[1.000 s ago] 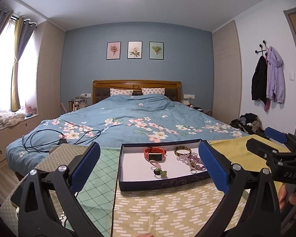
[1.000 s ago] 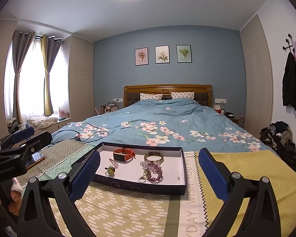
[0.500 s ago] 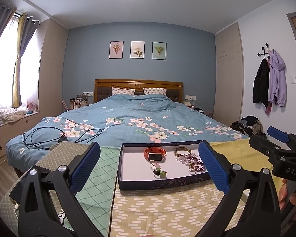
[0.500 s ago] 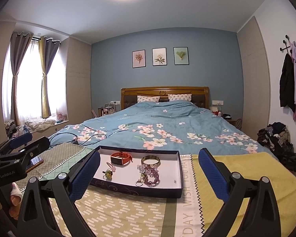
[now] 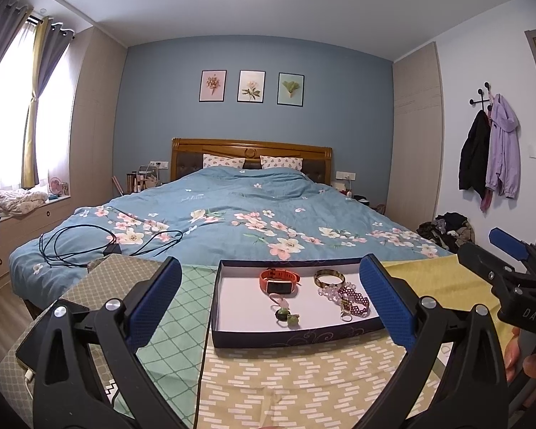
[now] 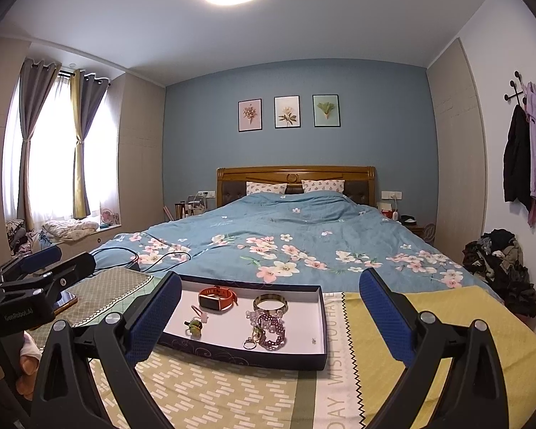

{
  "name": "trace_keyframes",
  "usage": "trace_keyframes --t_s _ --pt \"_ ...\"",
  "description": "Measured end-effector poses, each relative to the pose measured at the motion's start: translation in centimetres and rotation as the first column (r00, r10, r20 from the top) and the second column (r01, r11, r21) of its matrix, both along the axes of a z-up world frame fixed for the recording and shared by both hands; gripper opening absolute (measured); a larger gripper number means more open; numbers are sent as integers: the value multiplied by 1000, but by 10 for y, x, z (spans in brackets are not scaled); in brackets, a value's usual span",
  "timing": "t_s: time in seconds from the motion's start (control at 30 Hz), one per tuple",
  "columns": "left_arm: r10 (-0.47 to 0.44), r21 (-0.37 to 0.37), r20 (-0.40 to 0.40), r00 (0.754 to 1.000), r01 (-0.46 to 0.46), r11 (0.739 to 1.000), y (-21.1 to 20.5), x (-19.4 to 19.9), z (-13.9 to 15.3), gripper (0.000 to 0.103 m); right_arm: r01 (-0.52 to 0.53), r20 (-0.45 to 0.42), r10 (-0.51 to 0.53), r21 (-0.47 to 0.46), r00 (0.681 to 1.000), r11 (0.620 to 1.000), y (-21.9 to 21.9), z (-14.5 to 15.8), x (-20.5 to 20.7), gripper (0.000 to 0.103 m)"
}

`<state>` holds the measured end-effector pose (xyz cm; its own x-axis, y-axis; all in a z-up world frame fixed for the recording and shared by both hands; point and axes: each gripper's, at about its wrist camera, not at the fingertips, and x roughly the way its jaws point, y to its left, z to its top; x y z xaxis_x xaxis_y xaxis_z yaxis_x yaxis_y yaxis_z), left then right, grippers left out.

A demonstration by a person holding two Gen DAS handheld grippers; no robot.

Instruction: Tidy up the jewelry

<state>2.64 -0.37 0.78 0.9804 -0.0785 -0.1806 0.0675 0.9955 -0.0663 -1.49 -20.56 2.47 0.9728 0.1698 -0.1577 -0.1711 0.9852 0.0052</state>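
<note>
The jewelry sits inside the tray (image 6: 321,325): orange watch (image 6: 216,298) at its far left, gold bangle (image 6: 270,302) beside, purple beads (image 6: 273,330) nearer; sorted or not, I cannot tell; left gripper (image 5: 271,307) and right gripper (image 6: 269,316) hover before the tray, spread wide, empty; any pick should approach low, pinching one piece clear of neighbours.

Left tongs (image 5: 269,298) spread wide above patterned cloth (image 5: 303,375), navy tray (image 5: 296,336) between the tips, orange watch (image 5: 279,281), gold bangle (image 5: 329,278), purple bead bracelet (image 5: 355,302) inside, right tongs (image 5: 507,261) at right edge, bed (image 5: 232,214) behind.
</note>
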Motion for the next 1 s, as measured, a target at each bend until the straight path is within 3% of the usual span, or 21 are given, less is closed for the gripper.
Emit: trace_keyframes --t_s 1.0 --pt "2 -10 -14 1000 -2 1000 2 2 -2 98 -4 -3 4 0 1000 1000 1 2 1 96"
